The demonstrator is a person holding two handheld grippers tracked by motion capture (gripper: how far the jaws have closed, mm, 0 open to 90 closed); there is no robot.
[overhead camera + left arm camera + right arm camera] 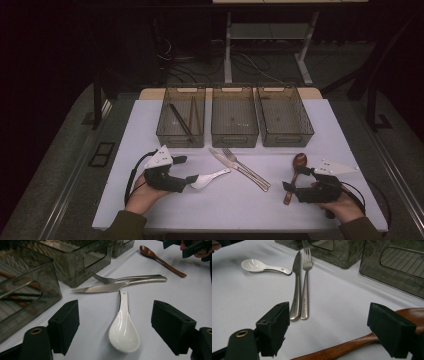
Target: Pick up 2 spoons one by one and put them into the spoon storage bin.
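Between left gripper [115,327] spread jaws: white spoon [123,332]; right gripper [337,332] agape beside wooden spoon [342,348].

So the worktop [150,115] is plain white. Three smoky plastic bins [234,116] sit in a row well past both grippers. A white ceramic spoon [123,331] lies right between the left gripper [115,327] jaws. Knife [296,287] and fork [305,282] lie side by side ahead of the right gripper [327,332], wooden spoon [352,343] under it.
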